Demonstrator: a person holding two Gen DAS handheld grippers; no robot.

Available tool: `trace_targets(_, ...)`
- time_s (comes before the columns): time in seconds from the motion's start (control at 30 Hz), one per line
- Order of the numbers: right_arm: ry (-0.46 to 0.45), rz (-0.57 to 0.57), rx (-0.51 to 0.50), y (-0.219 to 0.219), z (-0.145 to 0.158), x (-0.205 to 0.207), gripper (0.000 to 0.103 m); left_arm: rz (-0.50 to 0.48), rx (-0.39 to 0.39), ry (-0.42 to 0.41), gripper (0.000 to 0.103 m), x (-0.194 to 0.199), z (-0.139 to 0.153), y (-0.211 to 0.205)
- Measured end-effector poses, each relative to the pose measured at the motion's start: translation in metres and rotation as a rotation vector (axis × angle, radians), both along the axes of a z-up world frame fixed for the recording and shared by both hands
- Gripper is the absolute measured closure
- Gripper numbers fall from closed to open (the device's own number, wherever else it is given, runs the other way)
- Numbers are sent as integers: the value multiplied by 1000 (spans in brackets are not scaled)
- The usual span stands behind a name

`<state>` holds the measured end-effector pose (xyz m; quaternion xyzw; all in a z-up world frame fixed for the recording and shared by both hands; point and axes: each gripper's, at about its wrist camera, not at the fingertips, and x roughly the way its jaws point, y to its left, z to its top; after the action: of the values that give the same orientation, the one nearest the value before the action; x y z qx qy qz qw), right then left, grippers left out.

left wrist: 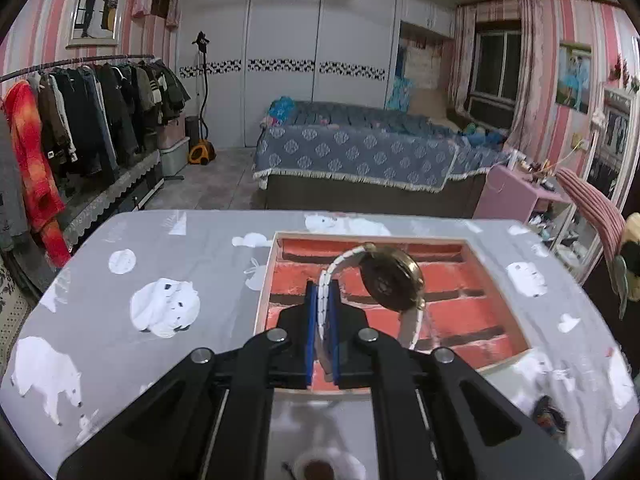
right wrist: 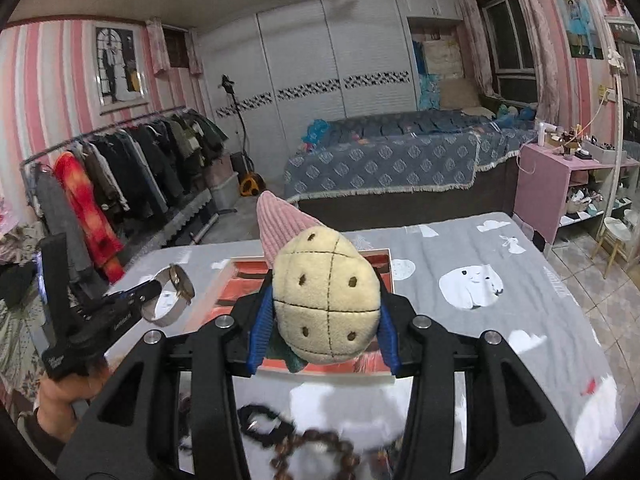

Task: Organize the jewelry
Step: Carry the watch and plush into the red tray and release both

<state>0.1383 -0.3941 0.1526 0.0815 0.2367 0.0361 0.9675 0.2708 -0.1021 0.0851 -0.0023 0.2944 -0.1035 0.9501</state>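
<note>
My left gripper (left wrist: 323, 294) is shut on the white band of a wristwatch (left wrist: 390, 280) with a dark, gold-rimmed face. It holds the watch in the air above a shallow tray (left wrist: 269, 268) lined with a red brick pattern. In the right wrist view the left gripper (right wrist: 146, 292) and the watch (right wrist: 172, 296) show at the left, level with the tray (right wrist: 226, 274). My right gripper (right wrist: 325, 326) is shut on a cream plush toy (right wrist: 326, 300) with a pink corduroy part, held over the tray's near side. The same plush toy (left wrist: 630, 256) shows at the right edge of the left wrist view.
A grey cloth with white polar bears (left wrist: 168, 304) covers the table. A black hair tie (right wrist: 260, 424) and a brown bead bracelet (right wrist: 316, 454) lie near the front edge. A person's hand (right wrist: 60, 400) grips the left tool. Beyond the table are a bed and a clothes rack.
</note>
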Motion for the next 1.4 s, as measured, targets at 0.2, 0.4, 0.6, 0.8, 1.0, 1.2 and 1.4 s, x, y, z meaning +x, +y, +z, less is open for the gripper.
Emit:
trace_targets(0.2,122,1,-38,6,-56,65,58,13,34,78,97,28,-49,-6)
trace_targets(0.4,215,-8,-66,11,-118,99,58,17,68,124,96,40,-86,-6)
trace_targets(0.6,276,-36,-143,17,-140,113,58,15,111,153,96,45,-96,-11)
trace_targets(0.8,313,-47,-158,14,-151,116,57,11,165,163,96,44,-103,-19)
trace_targets(1.0,377,-17,-187,20,-160,125,56,18,186,177,96,51,-107,-20)
trace_targets(1.2,376,-21,-188,22,-161,123,52,21,179,175,96,50,-108,-21)
trace_targets(1.4,356,-32,-206,23,-159,119,39,26,177,156,96,48,-105,-20)
